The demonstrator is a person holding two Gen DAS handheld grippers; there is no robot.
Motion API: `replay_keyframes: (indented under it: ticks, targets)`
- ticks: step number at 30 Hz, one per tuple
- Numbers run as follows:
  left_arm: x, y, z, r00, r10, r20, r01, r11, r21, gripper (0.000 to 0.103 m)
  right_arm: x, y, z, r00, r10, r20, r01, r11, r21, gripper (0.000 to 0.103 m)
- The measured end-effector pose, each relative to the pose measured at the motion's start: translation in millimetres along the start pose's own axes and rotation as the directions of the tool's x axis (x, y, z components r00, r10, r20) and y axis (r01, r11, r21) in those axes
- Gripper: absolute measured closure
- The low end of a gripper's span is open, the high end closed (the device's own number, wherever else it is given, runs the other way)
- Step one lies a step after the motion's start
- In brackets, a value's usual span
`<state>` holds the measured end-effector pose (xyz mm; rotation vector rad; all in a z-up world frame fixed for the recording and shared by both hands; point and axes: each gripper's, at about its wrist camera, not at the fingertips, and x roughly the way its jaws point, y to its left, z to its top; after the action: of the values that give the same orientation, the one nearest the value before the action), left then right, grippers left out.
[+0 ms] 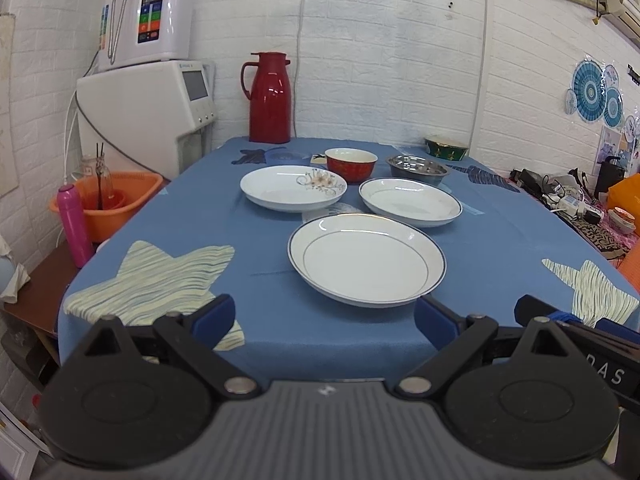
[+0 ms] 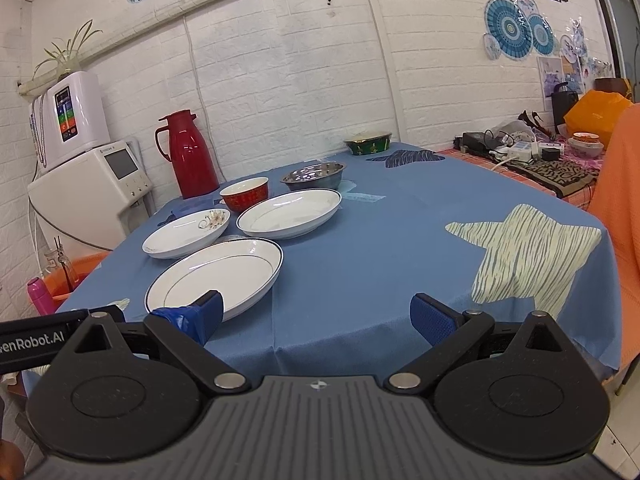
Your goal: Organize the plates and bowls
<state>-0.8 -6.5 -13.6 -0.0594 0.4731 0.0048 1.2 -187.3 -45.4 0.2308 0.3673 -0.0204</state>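
Observation:
Three white plates lie on the blue tablecloth point(image 1: 280, 320): a blue-rimmed plate point(image 1: 366, 260) point(image 2: 216, 276) nearest, a flower-printed plate point(image 1: 293, 187) point(image 2: 186, 232) behind on the left, and a thin-rimmed plate point(image 1: 410, 202) point(image 2: 290, 212) behind on the right. Farther back stand a red bowl point(image 1: 351, 164) point(image 2: 245, 194), a steel bowl point(image 1: 416, 169) point(image 2: 314, 176) and a green bowl point(image 1: 447, 148) point(image 2: 368, 142). My left gripper point(image 1: 324, 316) is open and empty just short of the nearest plate. My right gripper point(image 2: 320, 314) is open and empty, its left finger at that plate's near right rim.
A red thermos point(image 1: 269, 98) stands at the table's far edge. White appliances point(image 1: 148, 112), an orange basin point(image 1: 112, 204) and a pink bottle point(image 1: 74, 224) sit to the left. A cluttered side table point(image 2: 532, 156) and orange fabric point(image 2: 624, 208) are to the right.

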Motion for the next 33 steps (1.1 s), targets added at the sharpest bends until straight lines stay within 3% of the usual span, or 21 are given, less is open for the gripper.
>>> replay_keyframes:
  ticks: [33]
  targets:
    - [0.7, -2.4, -0.6, 1.000, -0.029, -0.007, 0.029, 1.000, 0.011, 0.007, 5.3, -2.1, -3.1, 0.999, 0.006, -0.050, -0.004, 0.999, 0.032, 0.015]
